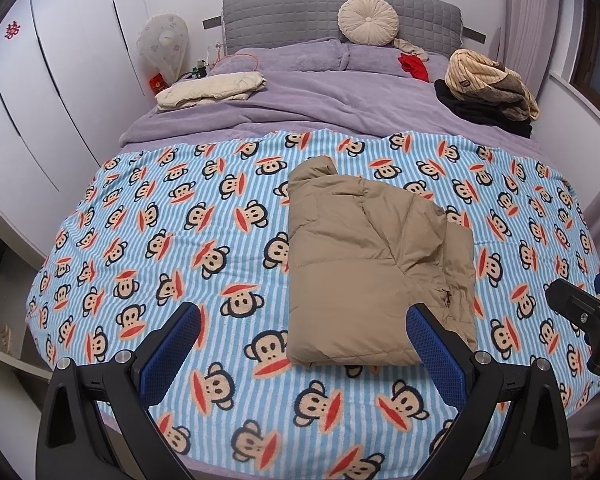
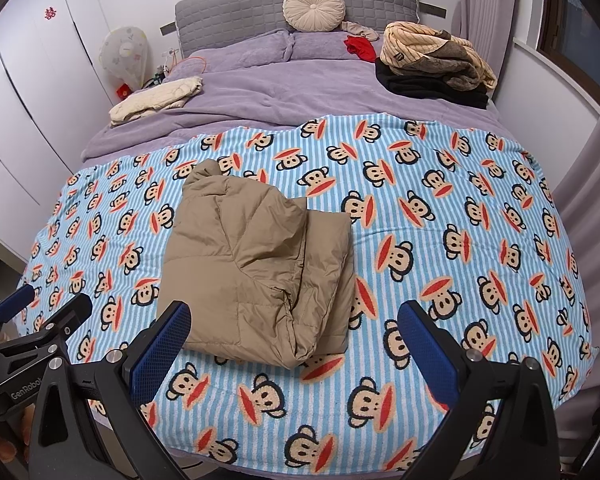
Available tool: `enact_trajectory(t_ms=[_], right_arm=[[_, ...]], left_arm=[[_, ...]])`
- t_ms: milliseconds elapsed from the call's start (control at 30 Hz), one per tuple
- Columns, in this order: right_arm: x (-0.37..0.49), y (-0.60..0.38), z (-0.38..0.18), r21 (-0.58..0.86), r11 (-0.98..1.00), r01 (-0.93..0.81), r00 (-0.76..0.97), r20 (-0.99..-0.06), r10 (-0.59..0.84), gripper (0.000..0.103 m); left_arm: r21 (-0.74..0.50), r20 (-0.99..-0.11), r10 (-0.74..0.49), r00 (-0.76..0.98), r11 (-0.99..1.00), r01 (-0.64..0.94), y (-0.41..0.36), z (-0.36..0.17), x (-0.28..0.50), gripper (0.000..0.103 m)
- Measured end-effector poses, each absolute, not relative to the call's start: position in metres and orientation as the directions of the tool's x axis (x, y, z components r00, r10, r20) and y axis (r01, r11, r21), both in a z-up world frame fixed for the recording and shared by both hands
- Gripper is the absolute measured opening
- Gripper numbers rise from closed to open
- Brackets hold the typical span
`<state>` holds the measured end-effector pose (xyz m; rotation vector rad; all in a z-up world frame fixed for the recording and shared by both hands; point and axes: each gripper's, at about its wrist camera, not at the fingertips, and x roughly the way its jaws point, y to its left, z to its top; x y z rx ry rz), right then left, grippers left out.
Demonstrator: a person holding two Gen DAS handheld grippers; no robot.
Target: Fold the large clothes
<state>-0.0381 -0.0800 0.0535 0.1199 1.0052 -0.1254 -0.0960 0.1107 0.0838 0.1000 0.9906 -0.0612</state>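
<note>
A tan puffer jacket [image 1: 372, 264] lies folded into a compact bundle on the blue striped monkey-print blanket [image 1: 180, 216]. It also shows in the right wrist view [image 2: 260, 264]. My left gripper [image 1: 304, 324] is open and empty, held above the blanket's near edge, with its right finger over the jacket's near corner. My right gripper [image 2: 294, 324] is open and empty, just in front of the jacket's near edge. Each gripper shows at the side of the other's view, the right one [image 1: 592, 312] and the left one [image 2: 32, 320].
A cream folded garment [image 1: 212, 90] lies at the far left on the purple duvet [image 1: 300, 100]. A pile of striped and dark clothes [image 1: 492, 88] sits at the far right. A red item [image 1: 414, 66] and a round cushion [image 1: 368, 22] are near the headboard. White wardrobes [image 1: 40, 80] stand left.
</note>
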Motion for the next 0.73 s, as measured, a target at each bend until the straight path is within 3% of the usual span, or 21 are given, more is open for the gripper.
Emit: enact_trajectory(t_ms=[733], right_arm=[[-0.0377,-0.0797,0.0531,0.044,0.986,0.163,0.528,-0.848,-0.05,0.103]], left_arm=[[0.043,-0.839,-0.02,0.544,0.994,0.103,0.1069,0.0851,-0.0941,0.103]])
